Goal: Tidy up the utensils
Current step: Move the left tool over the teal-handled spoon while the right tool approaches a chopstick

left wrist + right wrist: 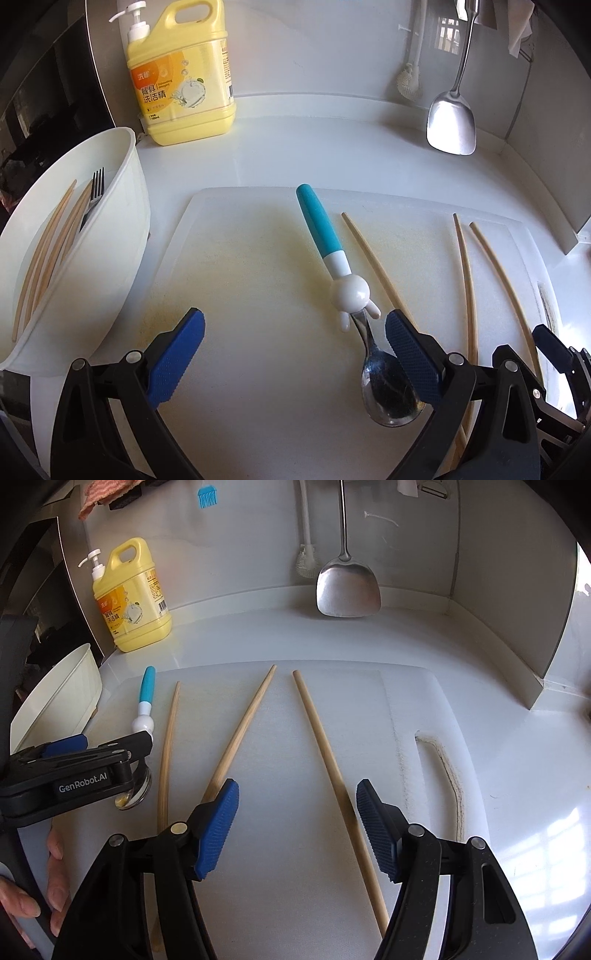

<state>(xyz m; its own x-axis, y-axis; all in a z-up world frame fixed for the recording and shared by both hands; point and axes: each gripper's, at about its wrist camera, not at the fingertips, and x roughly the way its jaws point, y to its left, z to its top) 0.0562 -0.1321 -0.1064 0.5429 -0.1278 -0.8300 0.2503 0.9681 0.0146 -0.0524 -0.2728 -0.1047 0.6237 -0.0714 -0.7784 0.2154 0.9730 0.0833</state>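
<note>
A child's spoon [334,280] with a teal handle and a white rabbit figure lies on the white cutting board [240,280]; its steel bowl sits just inside the right finger of my left gripper [295,343], which is open and touches nothing. Three wooden chopsticks [376,266] lie to the spoon's right. In the right wrist view my right gripper [295,819] is open above the board [288,849], with one chopstick [328,760] running between its fingers and another chopstick [240,738] passing under the left finger. The spoon [146,701] shows at the left, partly behind the left gripper [74,768].
A white tub [122,206] at the left holds several chopsticks and a fork [94,192]. A yellow detergent bottle [184,74] stands at the back. A steel spatula [452,122] and a white brush [408,81] hang on the back wall. A person's fingers [55,886] show at the lower left.
</note>
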